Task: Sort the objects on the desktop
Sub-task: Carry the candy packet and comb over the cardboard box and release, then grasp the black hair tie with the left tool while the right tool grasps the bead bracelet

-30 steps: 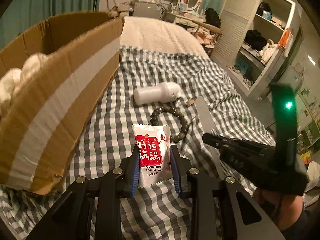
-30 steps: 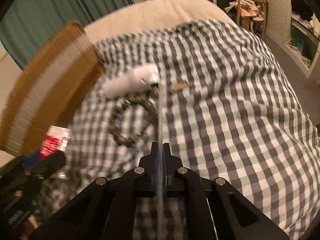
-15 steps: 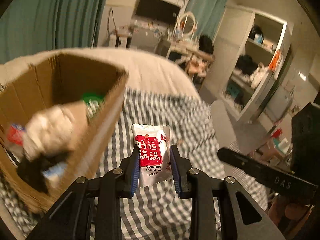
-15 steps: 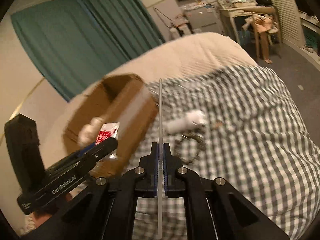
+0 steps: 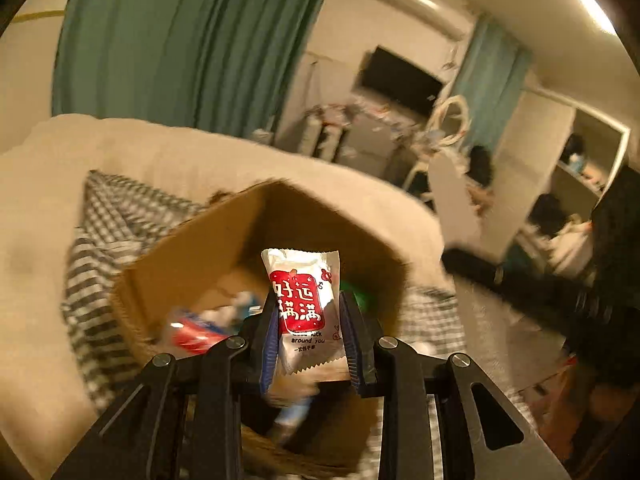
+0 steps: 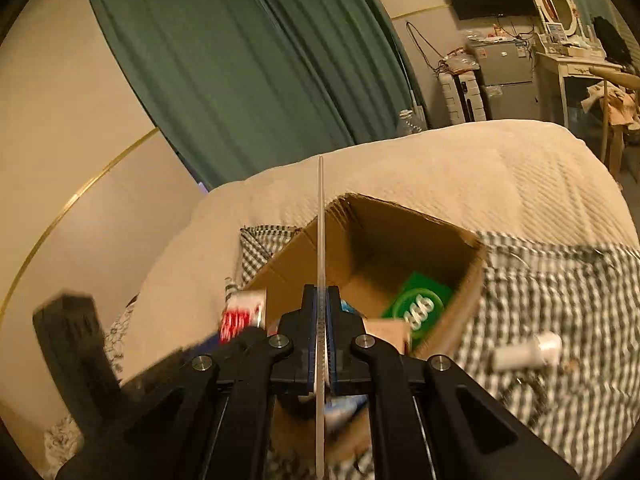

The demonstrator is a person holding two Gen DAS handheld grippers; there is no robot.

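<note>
Red-and-white snack packet point(image 5: 304, 308) sits pinched in left hand-held gripper point(image 5: 310, 344) above cardboard box point(image 5: 192, 248).

The left hand-held gripper point(image 5: 310, 338) is matte black, its two fingers point(image 5: 267, 344) lined inside with blue pads and its linkage arms pinned by round silver screws, with triangular cut-outs farther back. The right hand-held gripper point(image 6: 321, 334) has the same black frame, blue pads and silver screws.
</note>
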